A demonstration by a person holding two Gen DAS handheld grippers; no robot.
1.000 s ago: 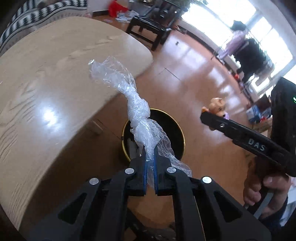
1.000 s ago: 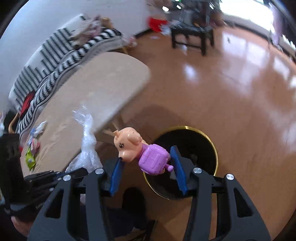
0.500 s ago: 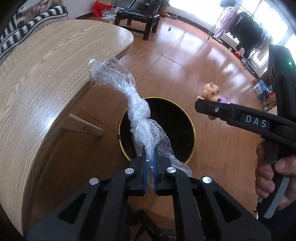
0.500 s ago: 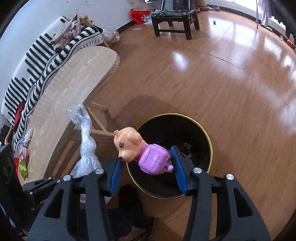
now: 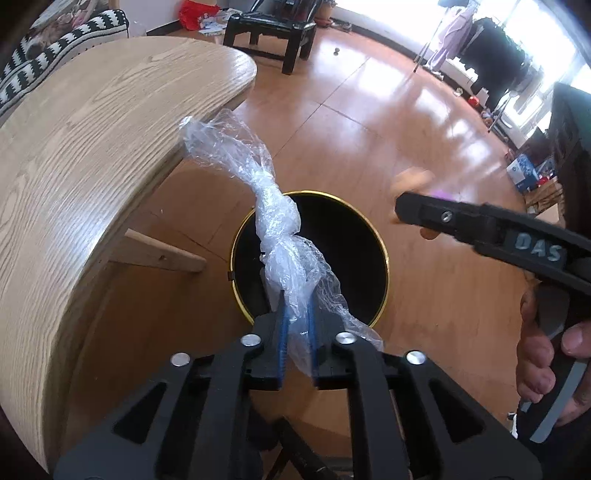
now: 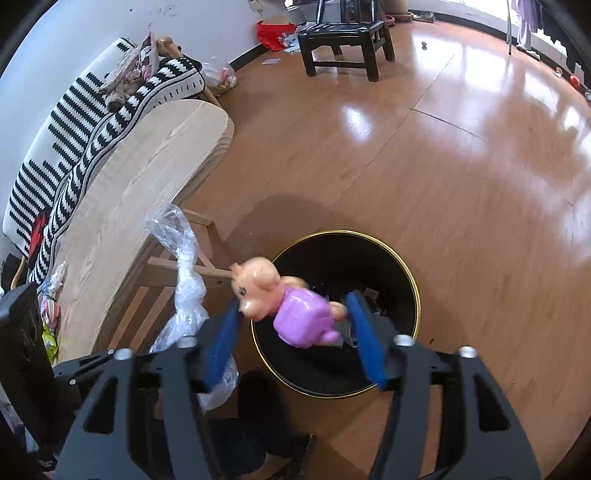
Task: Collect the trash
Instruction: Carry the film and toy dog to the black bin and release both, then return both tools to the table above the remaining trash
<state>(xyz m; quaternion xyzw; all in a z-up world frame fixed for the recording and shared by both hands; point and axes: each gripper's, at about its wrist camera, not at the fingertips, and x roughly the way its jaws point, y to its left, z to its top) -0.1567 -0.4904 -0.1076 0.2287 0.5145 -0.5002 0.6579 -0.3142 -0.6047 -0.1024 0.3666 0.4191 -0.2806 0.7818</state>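
Note:
A black bin with a gold rim (image 5: 384,258) (image 6: 415,291) stands on the wooden floor beside the light wood table (image 5: 92,147). My left gripper (image 5: 297,306) hovers over the bin's near edge. Its jaws are opening, and a twisted strip of clear plastic wrap (image 5: 273,214) (image 6: 188,295) still stands up between the blue pads. My right gripper (image 6: 292,298) is above the bin's left side and its jaws are opening too. A toy pig in a purple dress (image 6: 291,314) is blurred and loose between the pads, tipping towards the bin.
A person's hand (image 5: 543,350) holds the right gripper's handle. A black chair (image 6: 343,37) and a red bag (image 6: 275,33) stand far back. A striped sofa (image 6: 74,122) runs behind the table. Small wrappers (image 6: 50,314) lie on the table's near end.
Both pairs of jaws have parted. The toy pig has come loose from the right pads and tilted downwards. The left gripper has sunk closer to the bin with the plastic wrap.

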